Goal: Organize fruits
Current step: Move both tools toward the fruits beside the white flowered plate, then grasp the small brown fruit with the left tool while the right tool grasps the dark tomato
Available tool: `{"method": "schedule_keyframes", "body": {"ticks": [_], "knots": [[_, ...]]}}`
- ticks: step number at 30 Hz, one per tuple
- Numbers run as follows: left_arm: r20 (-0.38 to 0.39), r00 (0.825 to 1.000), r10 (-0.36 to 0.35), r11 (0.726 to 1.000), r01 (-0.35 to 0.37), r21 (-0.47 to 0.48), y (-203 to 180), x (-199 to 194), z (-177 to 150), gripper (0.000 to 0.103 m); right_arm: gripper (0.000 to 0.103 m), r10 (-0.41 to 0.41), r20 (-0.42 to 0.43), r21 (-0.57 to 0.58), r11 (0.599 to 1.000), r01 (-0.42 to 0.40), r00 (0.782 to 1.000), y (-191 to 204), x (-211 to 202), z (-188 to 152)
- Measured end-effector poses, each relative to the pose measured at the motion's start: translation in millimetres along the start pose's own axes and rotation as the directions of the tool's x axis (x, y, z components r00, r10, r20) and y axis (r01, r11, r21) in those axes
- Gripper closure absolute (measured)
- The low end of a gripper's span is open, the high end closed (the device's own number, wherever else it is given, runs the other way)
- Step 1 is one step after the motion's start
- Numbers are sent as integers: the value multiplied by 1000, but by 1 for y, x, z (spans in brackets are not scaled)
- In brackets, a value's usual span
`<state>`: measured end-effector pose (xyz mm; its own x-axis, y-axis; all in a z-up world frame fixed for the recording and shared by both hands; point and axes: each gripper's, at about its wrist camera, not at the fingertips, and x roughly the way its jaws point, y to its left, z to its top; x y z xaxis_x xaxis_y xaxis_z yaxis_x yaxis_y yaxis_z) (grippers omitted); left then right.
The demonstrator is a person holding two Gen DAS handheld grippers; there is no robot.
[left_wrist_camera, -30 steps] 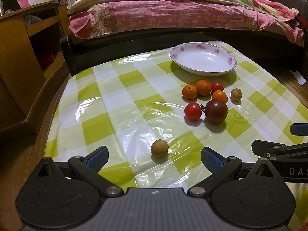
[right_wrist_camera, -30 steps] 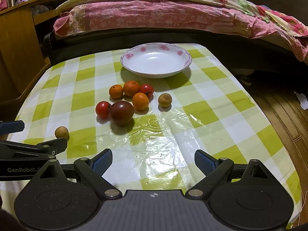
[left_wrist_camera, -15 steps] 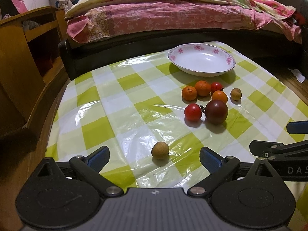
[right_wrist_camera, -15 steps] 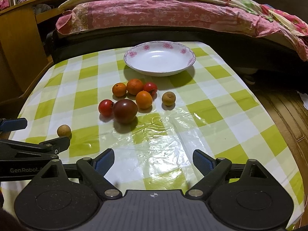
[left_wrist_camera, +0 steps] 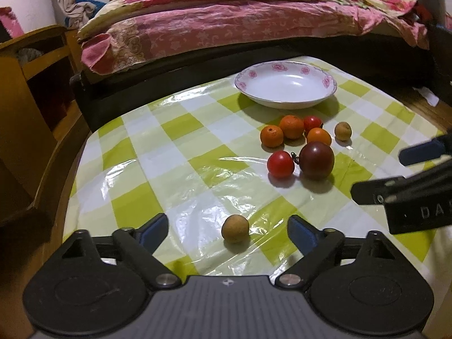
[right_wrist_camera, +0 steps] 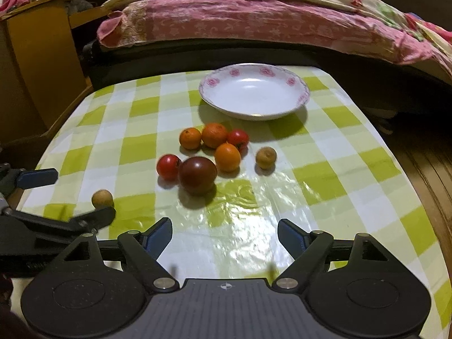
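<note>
Showing the bench (left_wrist_camera: 175, 152) under its slick checked plastic cover, we see the left gripper (left_wrist_camera: 227, 230) hovering with a small tan fruit (left_wrist_camera: 235, 228) lying between its jaws. Those jaws have just been closing, yet the blue pads are released and clear of the fruit. The right gripper (right_wrist_camera: 224, 234) also stands released, its jaws just closing on nothing. Farther off we find a cluster of oranges and tomatoes (right_wrist_camera: 207, 155) beside a dark plum-coloured fruit (right_wrist_camera: 197, 175), another tan fruit (right_wrist_camera: 265, 157) just apart, and an empty white dish (right_wrist_camera: 296, 82) beyond. We judge the near fruit light, firm and prone to rolling; we take it across its widest middle, gently.
</note>
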<state>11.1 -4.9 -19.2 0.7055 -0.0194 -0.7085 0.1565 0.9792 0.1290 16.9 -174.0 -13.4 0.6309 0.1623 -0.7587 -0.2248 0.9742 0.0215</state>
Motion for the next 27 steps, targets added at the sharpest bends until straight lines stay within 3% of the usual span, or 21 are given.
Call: {"method": "schedule_keyframes", "body": {"ticks": [3, 14, 23, 27], "knots": [[1, 1000, -10, 1000, 10, 15, -1, 3, 0, 9, 27, 22, -5, -30, 999, -22, 1000, 1, 5, 6], [-5, 999, -43, 999, 43, 15, 1, 12, 1, 37, 36, 90, -17, -98, 991, -91, 996, 2, 34, 26], [-33, 997, -64, 998, 65, 26, -1, 21, -4, 48, 41, 109, -27, -148, 983, -111, 994, 8, 59, 35], [-43, 996, -81, 997, 82, 8, 1, 22, -5, 50, 50, 125, -50, -147, 980, -131, 991, 10, 66, 34]]}}
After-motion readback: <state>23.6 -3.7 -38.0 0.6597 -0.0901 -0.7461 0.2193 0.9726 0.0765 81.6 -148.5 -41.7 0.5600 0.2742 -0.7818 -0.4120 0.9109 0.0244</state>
